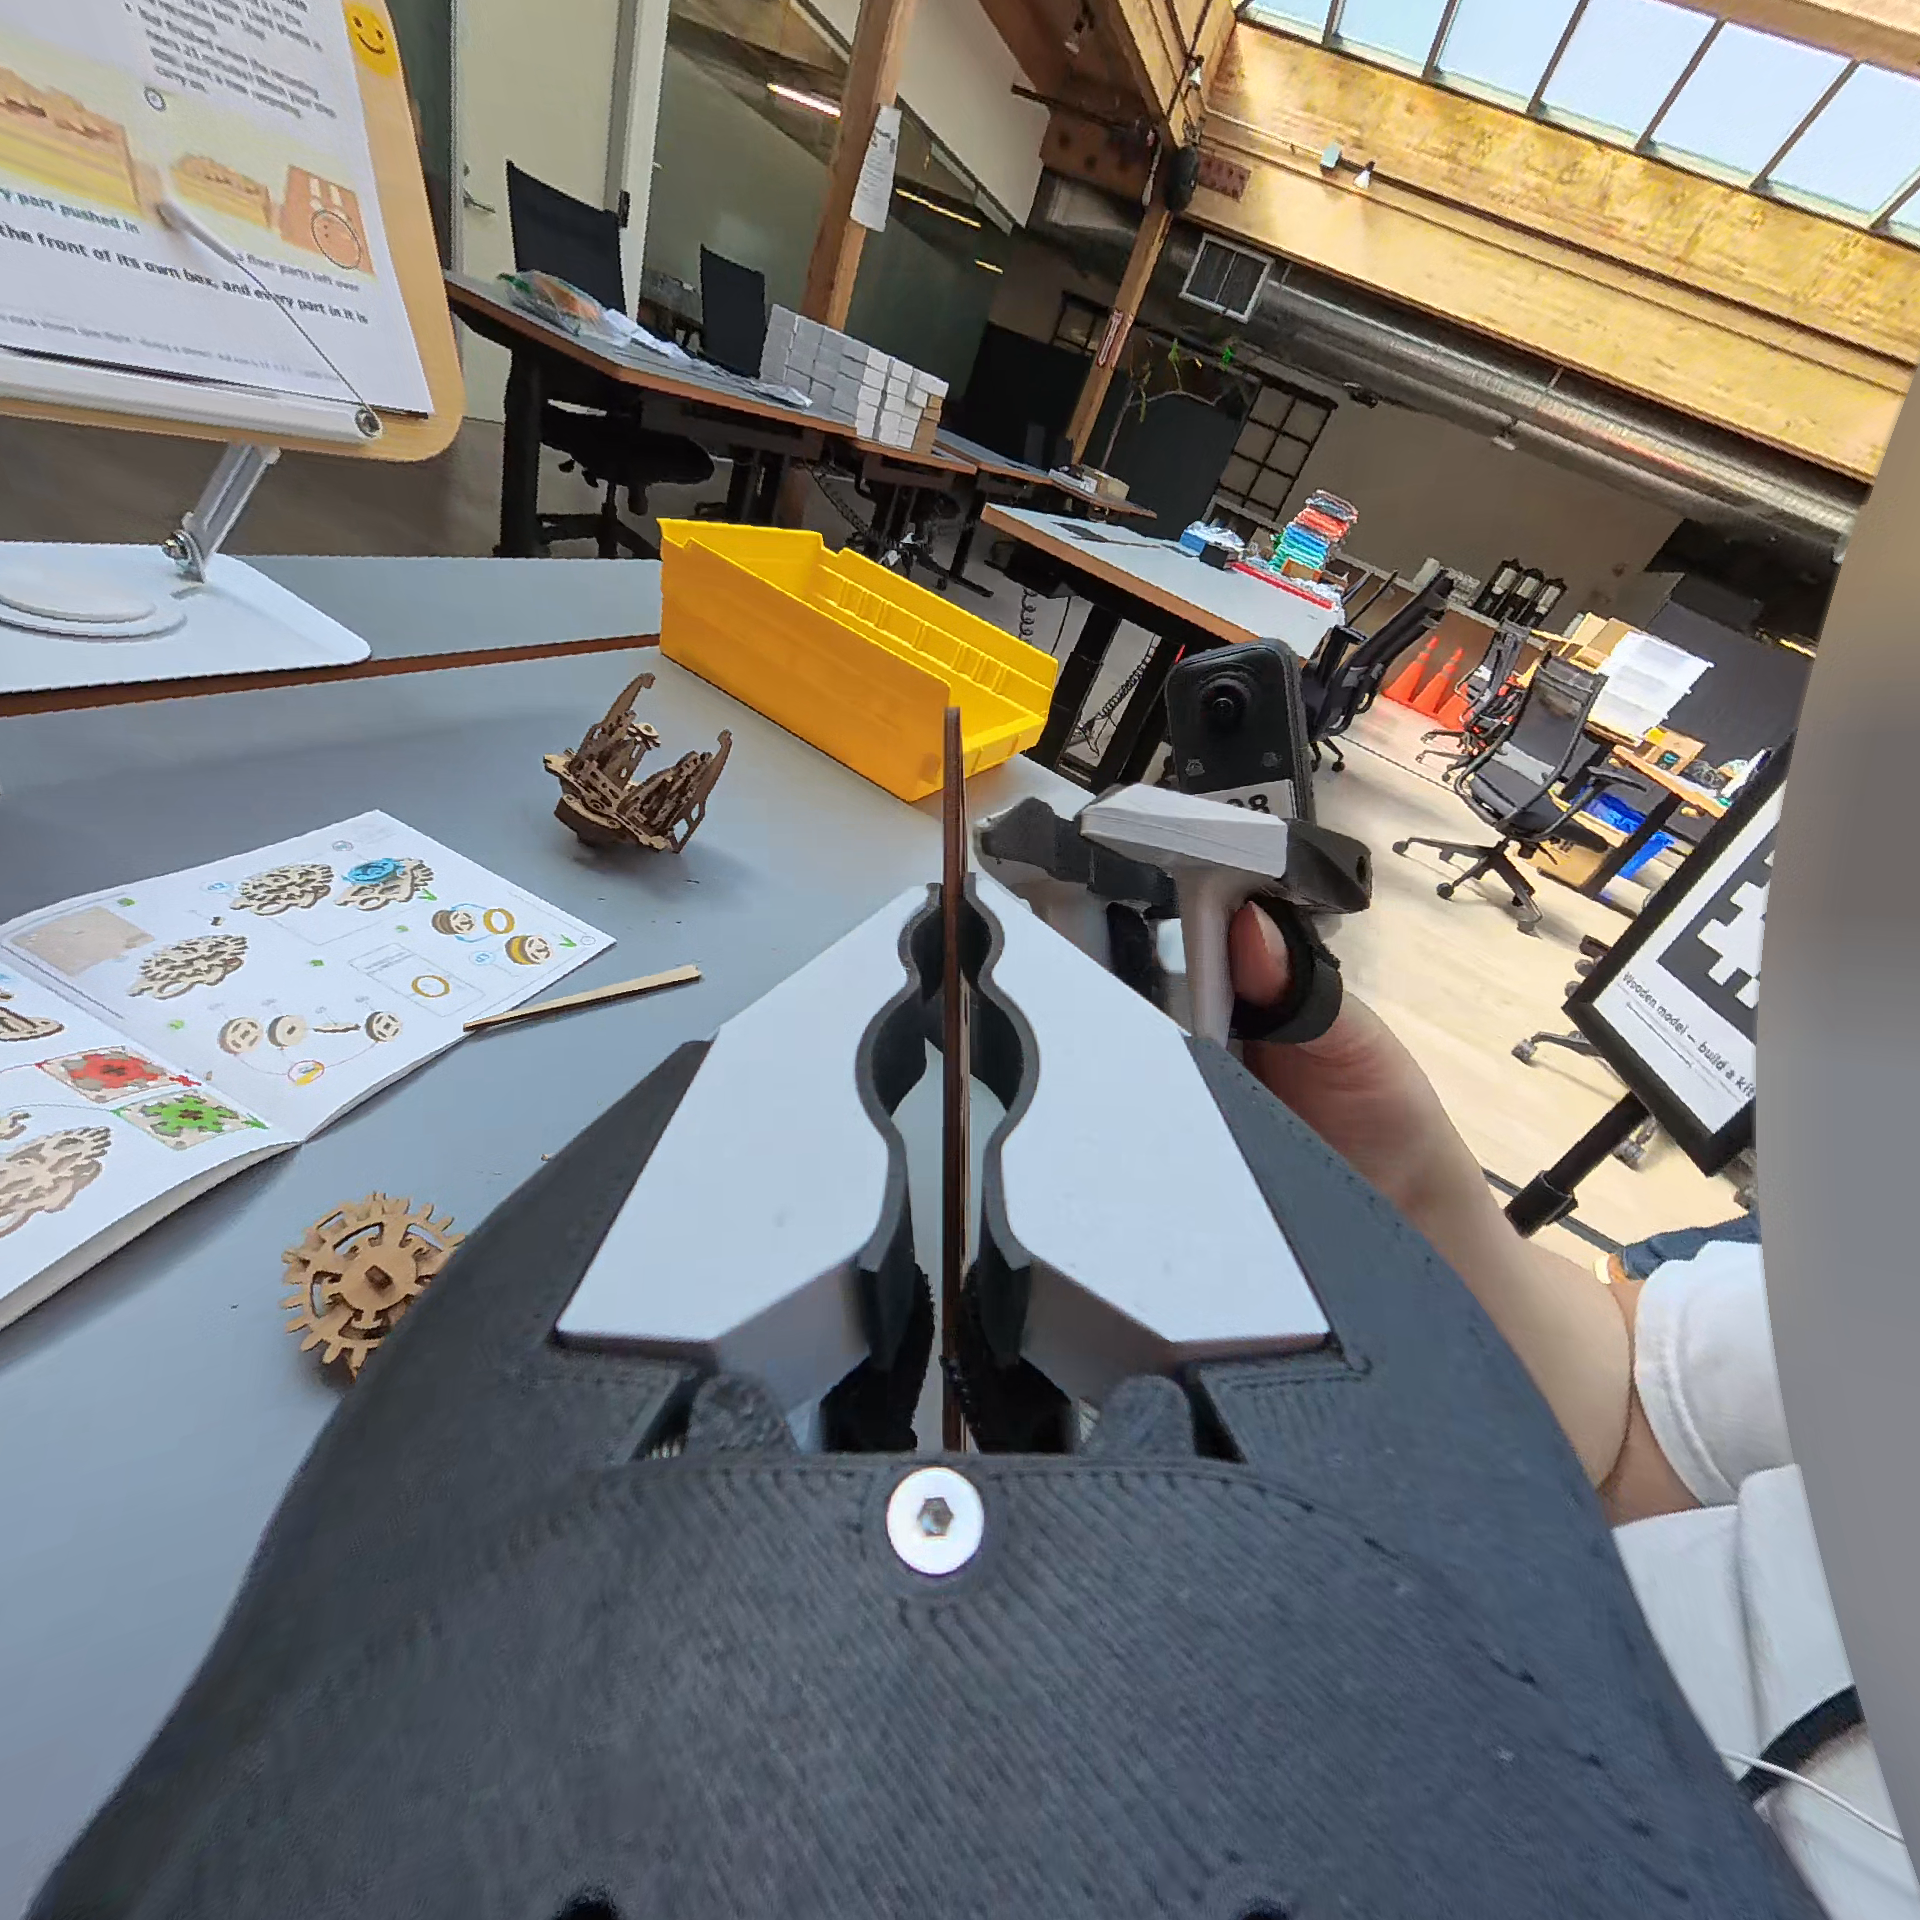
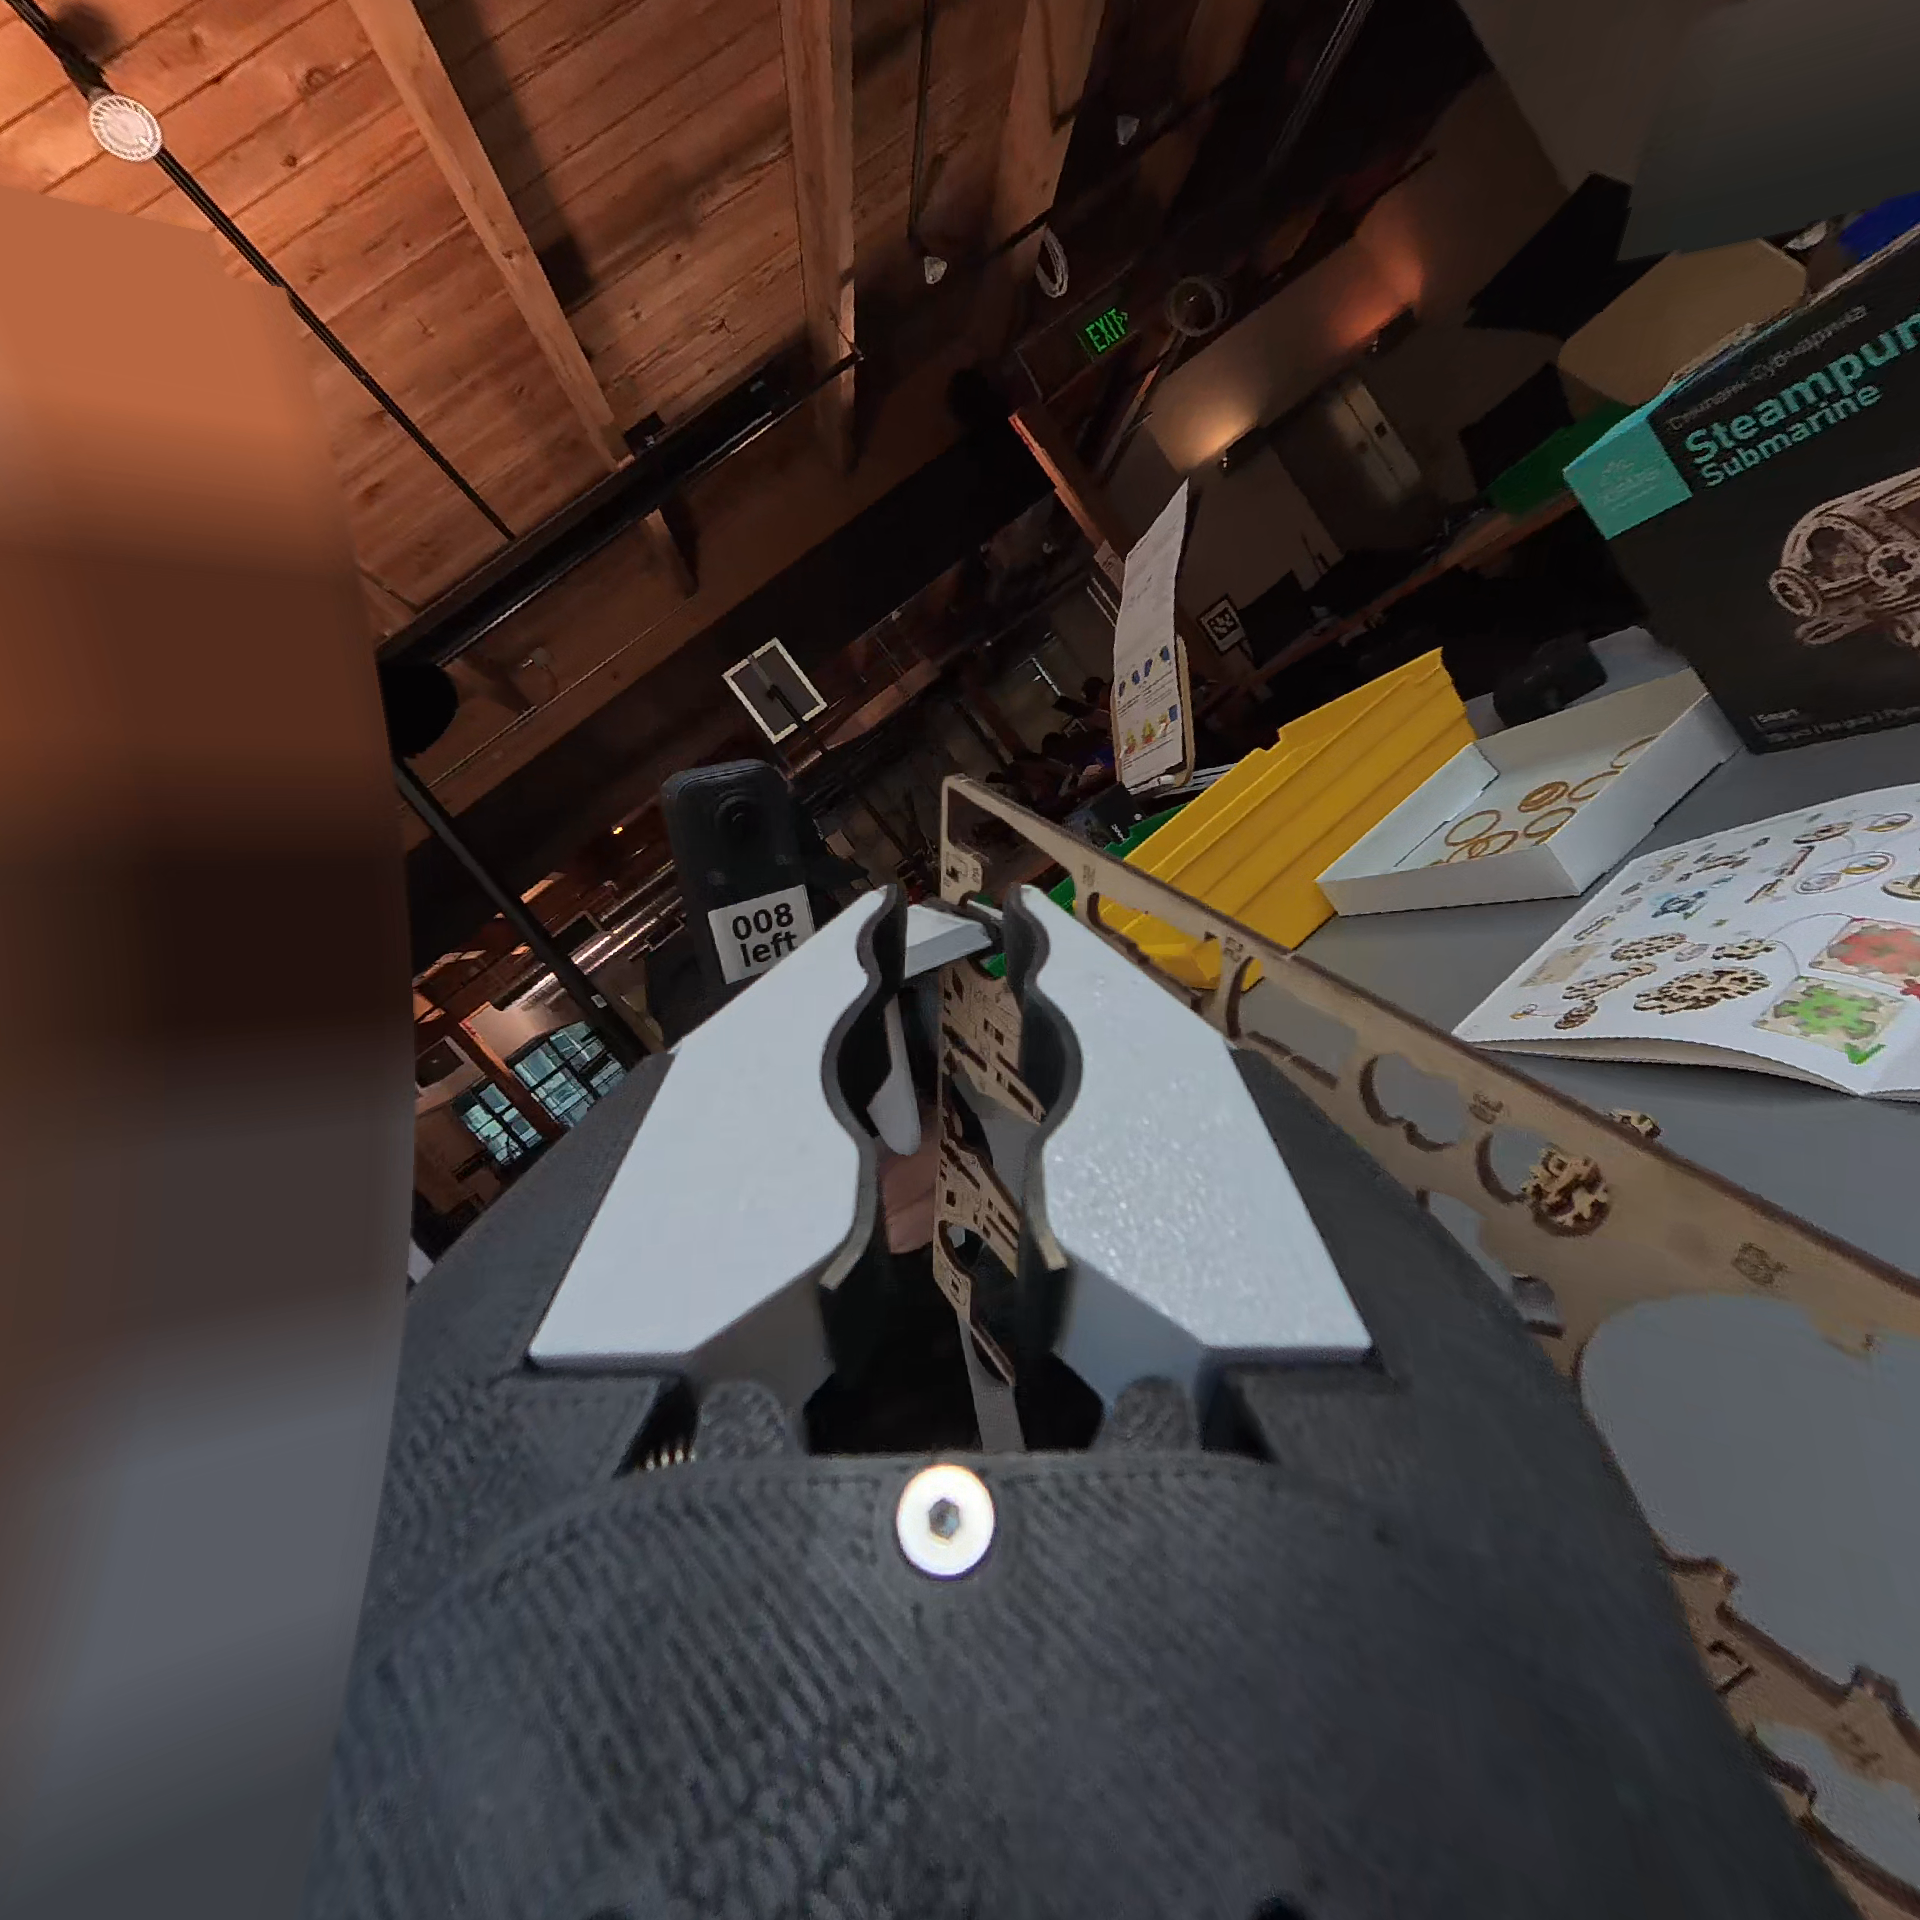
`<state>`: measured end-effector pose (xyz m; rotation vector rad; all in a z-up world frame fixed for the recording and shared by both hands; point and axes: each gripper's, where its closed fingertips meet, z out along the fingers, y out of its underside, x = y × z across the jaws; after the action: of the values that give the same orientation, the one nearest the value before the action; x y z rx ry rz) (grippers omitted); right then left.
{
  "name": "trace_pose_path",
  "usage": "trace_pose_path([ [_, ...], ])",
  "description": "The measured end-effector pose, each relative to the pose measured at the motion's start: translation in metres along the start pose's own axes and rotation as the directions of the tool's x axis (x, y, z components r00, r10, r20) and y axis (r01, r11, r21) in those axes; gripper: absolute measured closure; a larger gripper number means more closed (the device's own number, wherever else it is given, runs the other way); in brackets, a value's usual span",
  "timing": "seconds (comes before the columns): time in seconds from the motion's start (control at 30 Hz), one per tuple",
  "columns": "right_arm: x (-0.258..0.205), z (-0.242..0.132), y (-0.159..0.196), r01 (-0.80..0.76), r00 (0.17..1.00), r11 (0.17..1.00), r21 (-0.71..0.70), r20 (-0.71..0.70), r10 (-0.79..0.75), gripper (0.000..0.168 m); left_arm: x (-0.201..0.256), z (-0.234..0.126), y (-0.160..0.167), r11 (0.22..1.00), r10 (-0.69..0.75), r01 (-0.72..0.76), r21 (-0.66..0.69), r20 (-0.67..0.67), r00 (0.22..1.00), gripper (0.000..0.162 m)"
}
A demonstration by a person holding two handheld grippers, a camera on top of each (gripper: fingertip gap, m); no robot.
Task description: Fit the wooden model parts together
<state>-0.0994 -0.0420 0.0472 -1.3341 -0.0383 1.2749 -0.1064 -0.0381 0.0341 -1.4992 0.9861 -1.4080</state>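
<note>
- My left hand-held gripper (image 1: 954,914) is clenched on a thin wooden sheet (image 1: 953,1039), seen edge-on, running upright between the two fingers and sticking out past the tips
- From the right wrist view the same wooden sheet (image 2: 1455,1122) is a laser-cut panel with many cut-outs, held up above the desk (image 2: 1714,1132) and stretching off to the lower right
- My right hand-held gripper (image 2: 951,925) has its fingers a little apart; the sheet's end passes between them, against the right finger; can't tell if it's actually gripping
- Right hand-held gripper also shows in the left view, just past my fingertips, with a person's hand (image 1: 1309,1039) on its handle
- On the desk (image 1: 727,904): half-built wooden model (image 1: 634,774), wooden gear (image 1: 364,1273), loose wood strip (image 1: 582,997), open instruction booklet (image 1: 260,987), yellow bin (image 1: 852,665)
- Right view: kit box (image 2: 1787,520) and a white tray (image 2: 1517,831) of wooden rings beside the booklet
</note>
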Motion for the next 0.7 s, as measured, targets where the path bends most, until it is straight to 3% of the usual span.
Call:
trace_pose_path([
  [0.03,0.002,0.001,0.002,0.006,1.0,1.0,0.0,-0.016,-0.006,0.151,0.001,-0.003,0.001,1.0,0.002,-0.002,0.016,0.002,1.0,0.162],
  [0.4,-0.012,0.026,0.022,-0.056,0.998,0.995,-0.078,0.021,0.058,0.152,0.001,-0.022,0.005,0.995,-0.003,0.005,0.102,-0.02,1.0,0.162],
  [0.6,-0.006,0.031,0.028,-0.017,0.999,0.991,-0.131,-0.043,0.011,0.164,0.0,-0.028,0.005,0.992,0.003,0.0,0.123,-0.02,1.0,0.162],
  [0.7,-0.005,0.033,0.031,0.062,0.992,0.983,-0.174,-0.096,-0.079,0.159,0.0,-0.028,0.004,0.99,0.01,-0.008,0.139,-0.019,1.0,0.162],
])
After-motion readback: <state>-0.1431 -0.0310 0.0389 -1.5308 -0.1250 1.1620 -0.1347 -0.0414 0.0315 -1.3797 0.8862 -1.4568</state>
